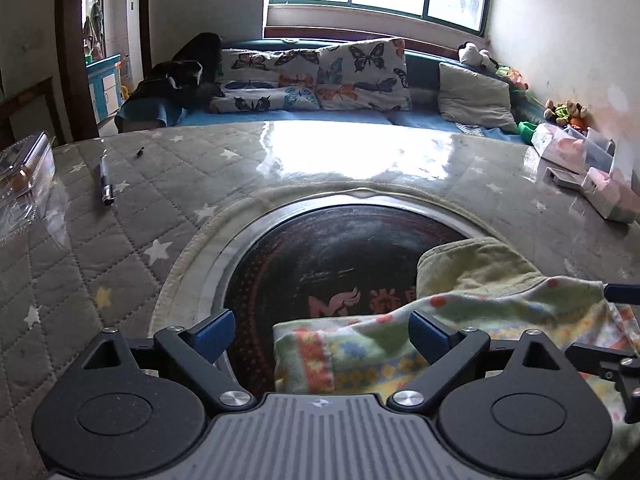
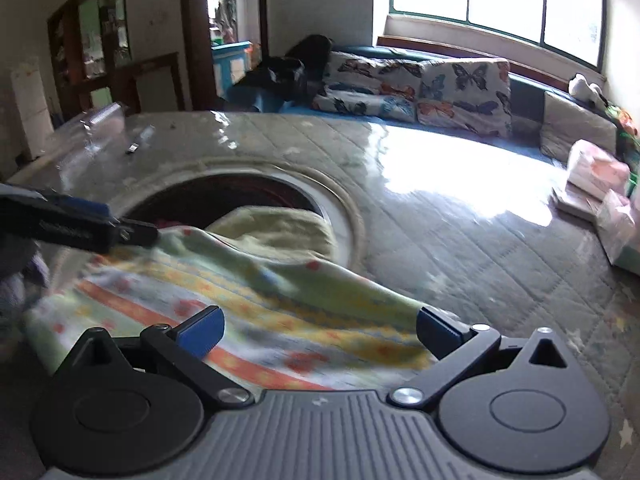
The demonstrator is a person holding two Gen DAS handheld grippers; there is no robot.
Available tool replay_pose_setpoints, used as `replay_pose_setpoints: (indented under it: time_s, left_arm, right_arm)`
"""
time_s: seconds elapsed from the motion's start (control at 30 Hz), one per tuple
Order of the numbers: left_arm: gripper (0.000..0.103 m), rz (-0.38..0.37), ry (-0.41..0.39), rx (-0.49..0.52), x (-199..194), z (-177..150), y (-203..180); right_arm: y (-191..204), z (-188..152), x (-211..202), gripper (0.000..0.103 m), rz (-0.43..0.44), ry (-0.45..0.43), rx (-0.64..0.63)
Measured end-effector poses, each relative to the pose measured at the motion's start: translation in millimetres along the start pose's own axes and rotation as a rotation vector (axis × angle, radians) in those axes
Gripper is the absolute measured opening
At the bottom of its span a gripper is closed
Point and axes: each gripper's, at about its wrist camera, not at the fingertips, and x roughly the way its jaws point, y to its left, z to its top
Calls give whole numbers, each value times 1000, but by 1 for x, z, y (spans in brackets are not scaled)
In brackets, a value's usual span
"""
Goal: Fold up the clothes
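Observation:
A pale green garment (image 1: pixel 472 304) with orange, yellow and blue patterned bands lies on the table, partly over the dark round centre plate (image 1: pixel 320 264). My left gripper (image 1: pixel 322 334) is open, its jaws wide apart, right above the garment's left edge. My right gripper (image 2: pixel 320 330) is open over the banded part of the garment (image 2: pixel 248 304). The left gripper's fingers (image 2: pixel 80 220) show at the left of the right wrist view, touching the garment's far corner. The right gripper's finger (image 1: pixel 620 294) shows at the right edge of the left wrist view.
The table has a grey quilted star cover (image 1: pixel 100 240) under clear plastic. A pen (image 1: pixel 106 184) and a clear box (image 1: pixel 24 176) lie at the left. Tissue packs and boxes (image 1: pixel 576 160) stand at the right. A sofa with butterfly cushions (image 1: pixel 320 76) is behind.

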Motion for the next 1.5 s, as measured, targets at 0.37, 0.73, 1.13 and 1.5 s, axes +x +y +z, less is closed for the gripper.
replay_pose_setpoints:
  time_s: [0.37, 0.73, 1.13, 1.5]
  left_arm:
    - [97, 14, 17, -14, -1, -11, 7]
    - [101, -42, -28, 33, -54, -54, -9]
    - [103, 14, -89, 62, -66, -81, -15]
    - [103, -23, -137, 79, -84, -75, -32]
  right_arm:
    - [44, 4, 25, 103, -33, 25, -107]
    - [64, -25, -13, 103, -46, -32, -212]
    - [57, -46, -37, 103, -82, -71, -201]
    - [43, -65, -51, 103, -132, -70, -182]
